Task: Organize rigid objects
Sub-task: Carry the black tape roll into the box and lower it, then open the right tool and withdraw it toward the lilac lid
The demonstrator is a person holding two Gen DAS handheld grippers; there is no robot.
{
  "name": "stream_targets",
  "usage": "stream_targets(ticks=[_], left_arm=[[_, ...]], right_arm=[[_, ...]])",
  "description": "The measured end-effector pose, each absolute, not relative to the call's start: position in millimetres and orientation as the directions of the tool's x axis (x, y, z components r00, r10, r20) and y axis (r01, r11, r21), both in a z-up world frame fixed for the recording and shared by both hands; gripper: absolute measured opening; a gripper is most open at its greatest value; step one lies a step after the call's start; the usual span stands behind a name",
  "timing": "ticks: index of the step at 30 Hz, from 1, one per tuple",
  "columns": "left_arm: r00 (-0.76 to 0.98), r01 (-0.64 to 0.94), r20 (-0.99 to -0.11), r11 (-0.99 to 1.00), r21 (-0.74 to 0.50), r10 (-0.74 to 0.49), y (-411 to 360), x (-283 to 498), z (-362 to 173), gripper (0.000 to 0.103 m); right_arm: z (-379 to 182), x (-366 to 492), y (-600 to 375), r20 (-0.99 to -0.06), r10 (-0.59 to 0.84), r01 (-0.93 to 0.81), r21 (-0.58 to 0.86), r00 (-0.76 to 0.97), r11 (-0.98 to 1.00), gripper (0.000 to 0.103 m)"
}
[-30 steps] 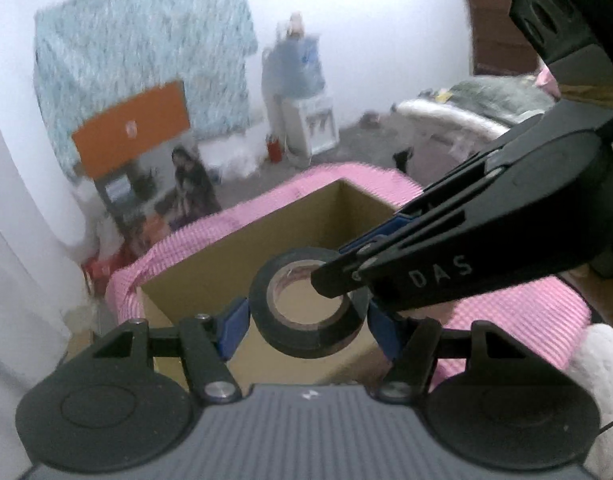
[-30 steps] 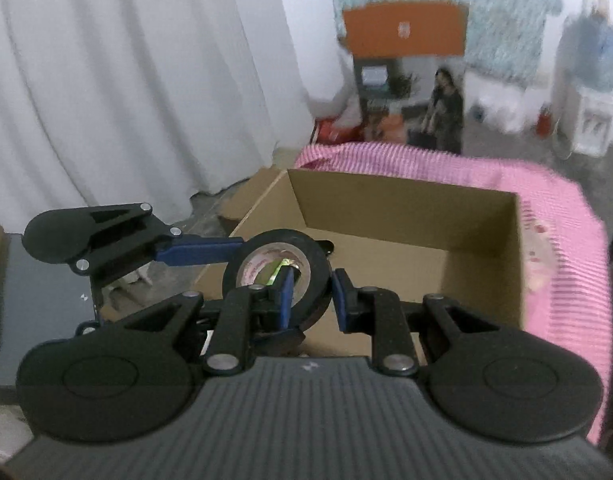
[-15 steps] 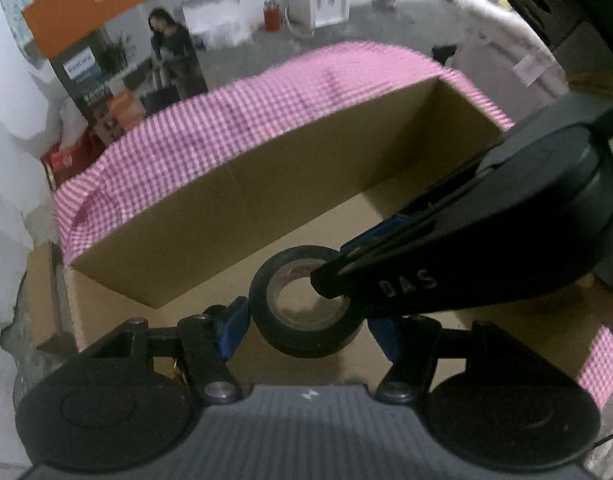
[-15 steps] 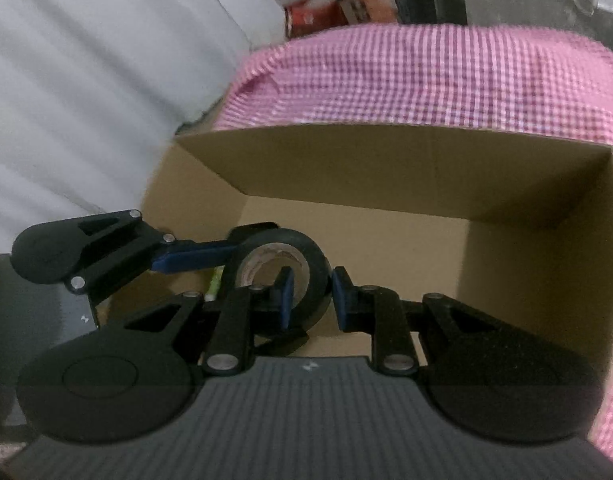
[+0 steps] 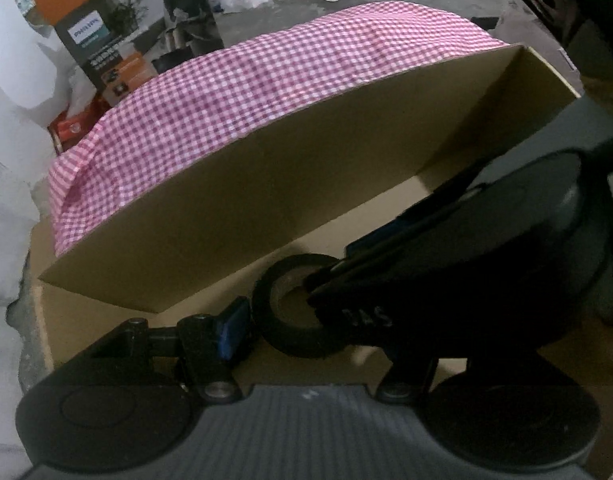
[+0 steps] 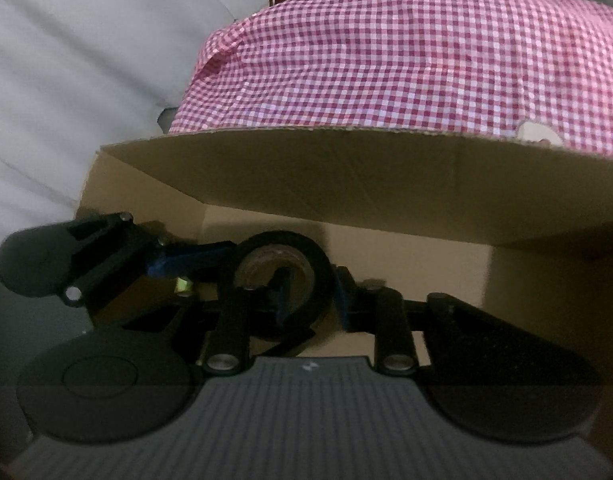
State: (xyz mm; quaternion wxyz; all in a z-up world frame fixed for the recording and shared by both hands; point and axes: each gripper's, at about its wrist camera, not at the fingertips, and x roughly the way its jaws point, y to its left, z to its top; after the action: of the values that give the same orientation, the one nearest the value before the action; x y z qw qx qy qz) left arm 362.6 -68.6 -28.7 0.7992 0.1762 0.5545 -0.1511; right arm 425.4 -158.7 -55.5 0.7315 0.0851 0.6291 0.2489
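Lowering a black tape roll into a cardboard box

Two black hand-held claws meet over an open cardboard box (image 5: 266,200), its smooth brown walls plain and its cut top edge showing corrugation. The roll of tape (image 5: 286,340), a glossy black ring round a pale card core, sits low inside the box near the nearer wall, with bare floor open beyond it to the far wall. It stands on its rim, its hole turned up towards both cameras, so its axis runs roughly along the fingers. The right gripper (image 6: 312,288) has one blue-padded finger through the hole and the other outside the ring; its jaws have just been opening, and the pads now stand off the band between them. The left gripper (image 5: 294,320) spans the roll's outside, one blue pad touching the rim; the other pad is hidden behind the right claw, so its hold cannot be judged. Beyond the box's far edge, a pink-and-white gingham cloth (image 5: 266,80) is draped in a soft mound
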Motion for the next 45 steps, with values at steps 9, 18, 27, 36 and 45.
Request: stream_targets(ticks=[9, 18, 27, 36, 45], left_arm=[[0.445, 0.434, -0.892, 0.890, 0.141, -0.076, -68, 336, 18, 0.072], [0.583, 0.466, -0.786, 0.877, 0.118, -0.204, -57, 254, 97, 0.075], [0.616, 0.551, -0.699, 0.833, 0.053, -0.363, -62, 137, 97, 0.077], [0.596, 0.639, -0.697, 0.761, 0.111, -0.399, -118, 74, 10, 0.076], [0.597, 0.637, -0.744, 0.741, 0.213, -0.301, -161, 98, -48, 0.044]], right_arm=[[-11, 408, -184, -0.820, 0.538, -0.215, 0.499, 0.194, 0.839, 0.045], [106, 304, -239, -0.666, 0.622, -0.331, 0.527, 0.411, 0.783, 0.046], [126, 170, -298, -0.599, 0.597, -0.341, 0.494, 0.533, 0.800, 0.047], [28, 118, -299, -0.729, 0.458, -0.226, 0.400, 0.509, 0.888, 0.044], [-26, 150, -297, -0.792, 0.423, -0.200, 0.373, 0.439, 0.906, 0.023]])
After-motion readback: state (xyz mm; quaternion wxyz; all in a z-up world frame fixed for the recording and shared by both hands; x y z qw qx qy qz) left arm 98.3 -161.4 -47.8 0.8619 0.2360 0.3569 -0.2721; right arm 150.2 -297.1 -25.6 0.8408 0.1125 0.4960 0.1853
